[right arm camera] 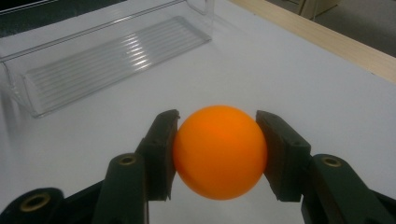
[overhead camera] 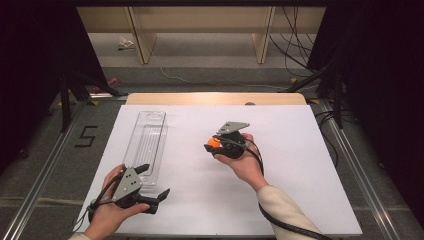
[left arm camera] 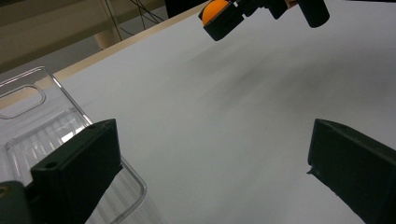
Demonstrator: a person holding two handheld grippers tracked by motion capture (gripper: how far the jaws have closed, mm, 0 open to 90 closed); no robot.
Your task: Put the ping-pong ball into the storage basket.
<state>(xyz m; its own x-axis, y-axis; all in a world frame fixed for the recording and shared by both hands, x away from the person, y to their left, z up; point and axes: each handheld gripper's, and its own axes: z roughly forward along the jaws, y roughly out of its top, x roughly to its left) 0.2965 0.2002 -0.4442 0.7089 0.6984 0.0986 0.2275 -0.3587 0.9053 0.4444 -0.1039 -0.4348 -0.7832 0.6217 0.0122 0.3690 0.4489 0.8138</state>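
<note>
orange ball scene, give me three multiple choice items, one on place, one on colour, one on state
1. Where does the clear plastic tray lie?
A. on the white table's left part, by the left gripper
B. at the table's right edge
C. on the floor

2. What colour is the ball?
A. green
B. orange
C. blue

3. How does the right gripper stand?
A. wide open with nothing in it
B. lying on the table, let go
C. shut on the ball

Answers: 1 A, the high view shows the tray beside the left gripper; 2 B, orange in the right gripper view; 3 C, both jaws press its sides.
</note>
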